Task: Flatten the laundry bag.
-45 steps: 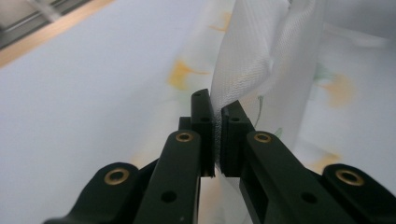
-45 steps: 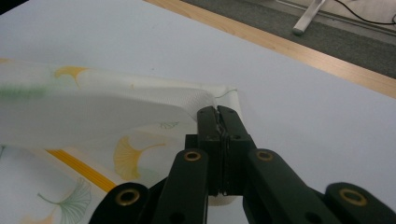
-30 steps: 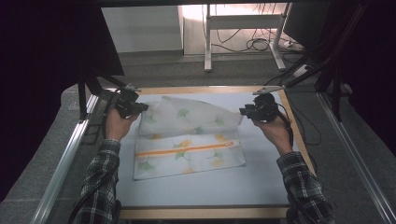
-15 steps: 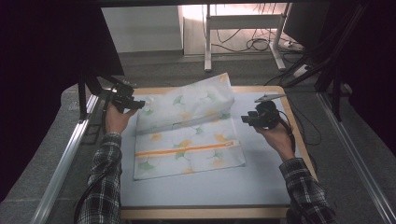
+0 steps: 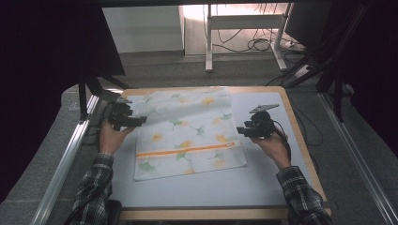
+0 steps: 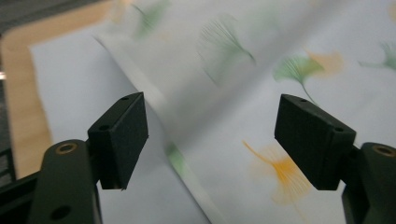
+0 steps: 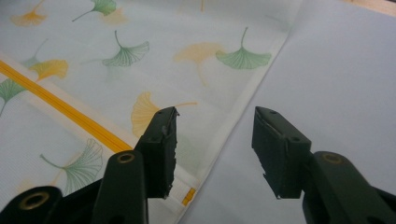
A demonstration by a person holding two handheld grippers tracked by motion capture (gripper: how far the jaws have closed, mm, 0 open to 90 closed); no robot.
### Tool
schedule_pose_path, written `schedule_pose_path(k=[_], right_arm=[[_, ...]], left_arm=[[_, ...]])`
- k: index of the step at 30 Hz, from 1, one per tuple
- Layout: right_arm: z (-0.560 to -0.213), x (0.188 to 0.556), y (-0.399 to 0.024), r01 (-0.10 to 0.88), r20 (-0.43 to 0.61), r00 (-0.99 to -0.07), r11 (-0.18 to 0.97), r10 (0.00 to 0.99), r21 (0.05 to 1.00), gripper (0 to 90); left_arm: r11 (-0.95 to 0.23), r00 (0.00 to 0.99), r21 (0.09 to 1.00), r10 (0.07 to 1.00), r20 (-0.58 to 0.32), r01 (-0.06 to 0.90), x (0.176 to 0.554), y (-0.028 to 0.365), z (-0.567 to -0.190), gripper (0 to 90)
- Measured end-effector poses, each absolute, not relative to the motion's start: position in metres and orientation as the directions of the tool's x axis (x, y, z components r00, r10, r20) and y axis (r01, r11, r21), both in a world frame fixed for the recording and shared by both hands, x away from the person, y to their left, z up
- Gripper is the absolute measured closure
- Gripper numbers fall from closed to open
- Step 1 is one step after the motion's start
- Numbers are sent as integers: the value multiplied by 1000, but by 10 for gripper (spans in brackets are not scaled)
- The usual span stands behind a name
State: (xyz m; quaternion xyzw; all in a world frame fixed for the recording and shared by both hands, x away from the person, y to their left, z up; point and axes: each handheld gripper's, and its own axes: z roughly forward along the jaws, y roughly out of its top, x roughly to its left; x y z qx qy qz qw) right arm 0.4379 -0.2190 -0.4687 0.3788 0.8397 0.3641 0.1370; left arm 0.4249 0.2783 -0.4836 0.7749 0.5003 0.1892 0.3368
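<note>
Item: cloth [image 5: 185, 133], mid-frame, spread flat for unfolding. My left gripper [image 5: 129, 119] and right gripper [image 5: 248, 130] flank it; both jaws, just opening, stand spread, pinching nothing.

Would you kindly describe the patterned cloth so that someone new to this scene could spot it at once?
On the wooden-edged table lies a pale blue mat. Spread flat across the mat's middle, between the person's two hands, is the cloth: white with green and orange ginkgo leaves. An orange stripe crosses it near its front edge, and nothing else here is patterned fabric.
</note>
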Motion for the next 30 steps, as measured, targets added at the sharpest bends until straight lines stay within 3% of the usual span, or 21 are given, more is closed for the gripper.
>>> schedule_pose_path(k=[9, 18, 24, 26, 30], right_arm=[[-486, 435, -215, 558, 52, -672, 458, 739, 692, 442], [-497, 434, -209, 554, 29, -672, 476, 740, 683, 578], [-508, 439, -205, 572, 19, -655, 479, 756, 666, 496], [-513, 441, -204, 584, 17, -648, 482, 761, 653, 491], [-517, 440, -199, 593, -21, -626, 493, 780, 637, 604]], left_arm=[[-329, 488, 697, 872, -35, 637, 379, 265, -514, 264], [-370, 498, 656, 867, -11, 658, 347, 261, -530, 285], [-345, 454, 638, 891, -9, 689, 353, 263, -540, 298], [-319, 453, 643, 890, -48, 696, 355, 265, -542, 320], [-294, 432, 643, 900, -63, 707, 357, 265, -541, 415]])
